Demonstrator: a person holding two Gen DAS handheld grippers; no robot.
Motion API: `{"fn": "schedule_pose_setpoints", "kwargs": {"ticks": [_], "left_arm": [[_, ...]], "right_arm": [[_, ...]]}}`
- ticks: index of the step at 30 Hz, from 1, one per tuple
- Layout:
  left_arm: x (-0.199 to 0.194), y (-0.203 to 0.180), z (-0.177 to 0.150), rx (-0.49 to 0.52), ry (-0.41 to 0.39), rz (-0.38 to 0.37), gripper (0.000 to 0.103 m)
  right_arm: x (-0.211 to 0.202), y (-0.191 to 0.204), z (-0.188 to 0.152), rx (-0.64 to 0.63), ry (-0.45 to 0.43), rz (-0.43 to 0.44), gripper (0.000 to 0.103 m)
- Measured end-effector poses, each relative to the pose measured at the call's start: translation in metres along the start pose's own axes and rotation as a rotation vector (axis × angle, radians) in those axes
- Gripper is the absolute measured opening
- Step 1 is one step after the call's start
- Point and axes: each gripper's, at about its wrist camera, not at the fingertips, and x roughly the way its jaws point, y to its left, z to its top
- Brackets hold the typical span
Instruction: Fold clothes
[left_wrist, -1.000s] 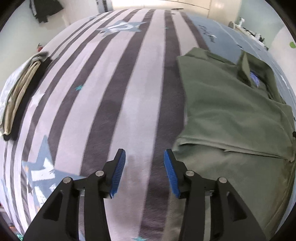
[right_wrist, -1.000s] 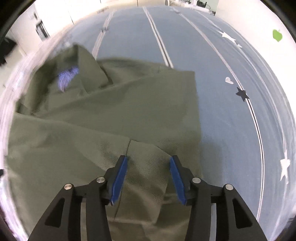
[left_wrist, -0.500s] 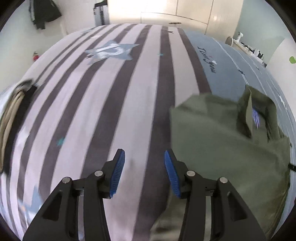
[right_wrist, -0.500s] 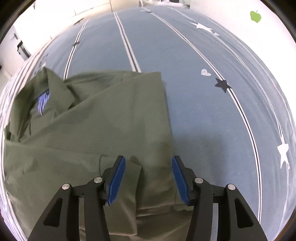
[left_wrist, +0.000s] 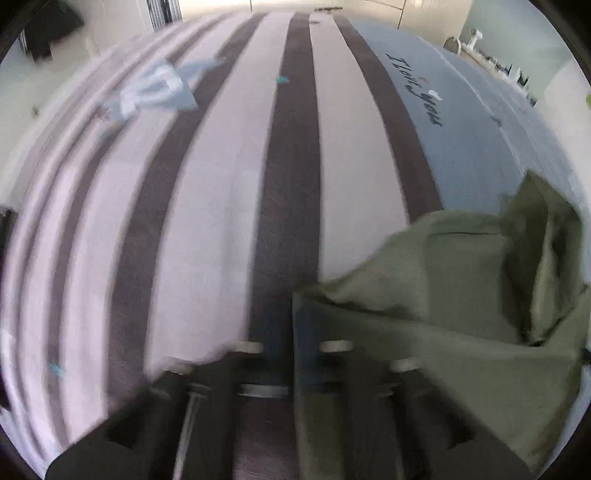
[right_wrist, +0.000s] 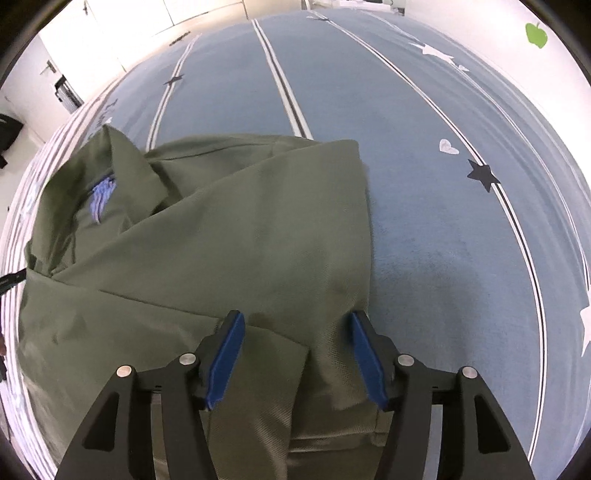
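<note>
An olive-green shirt (right_wrist: 240, 240) lies partly folded on the bed, its collar and blue striped label (right_wrist: 99, 199) at the upper left in the right wrist view. My right gripper (right_wrist: 295, 354) hovers over the shirt's near right part with its jaws opening; fabric lies beneath them and the blue pads do not press it. In the blurred left wrist view my left gripper (left_wrist: 291, 332) is shut on the shirt's (left_wrist: 443, 295) left edge, and the cloth drapes over its right finger and rises from the bed there.
The bedspread has grey and white stripes (left_wrist: 207, 221) on the left and a blue field (right_wrist: 443, 184) with stars and thin lines on the right. Dark clothing (left_wrist: 48, 37) hangs on the wall at far left. White cupboards stand behind the bed.
My left gripper has moved along the striped cover to the shirt's left edge and shut on it. The folded pile at the left has left its view. My right gripper's jaws have widened.
</note>
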Motion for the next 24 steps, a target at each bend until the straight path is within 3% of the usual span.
{"fn": "schedule_pose_setpoints", "kwargs": {"ticks": [5,9,12,15,17,18,21,23,24], "left_arm": [[-0.001,0.026,0.006,-0.047,-0.022,0.05,0.0],[-0.007,0.039,0.013,-0.129,0.007,-0.07,0.0],[-0.009,0.029,0.013,-0.1,0.027,-0.115,0.002],[-0.009,0.014,0.009,-0.047,0.037,-0.142,0.013],[-0.001,0.005,0.005,-0.028,0.063,-0.137,0.027],[0.002,0.003,0.004,-0.03,0.08,-0.134,0.028],[0.007,0.001,0.004,-0.038,0.058,-0.133,0.027],[0.007,-0.002,0.004,-0.012,0.038,-0.135,0.001],[0.007,-0.005,0.003,0.009,0.033,-0.125,0.001]], "right_arm": [[-0.001,-0.006,0.005,0.023,-0.012,0.032,0.055],[-0.008,-0.012,0.006,0.026,-0.012,0.068,0.055],[-0.01,-0.012,0.005,0.011,-0.019,0.071,0.055],[-0.011,-0.011,0.004,0.008,-0.018,0.073,0.055],[-0.01,-0.01,0.003,0.011,-0.014,0.077,0.055],[-0.009,-0.013,0.007,0.01,-0.01,0.074,0.055],[-0.007,-0.011,0.004,0.003,-0.008,0.068,0.055],[-0.009,-0.013,0.0,0.005,-0.007,0.068,0.055],[-0.012,-0.014,-0.004,0.007,-0.006,0.067,0.055]]}}
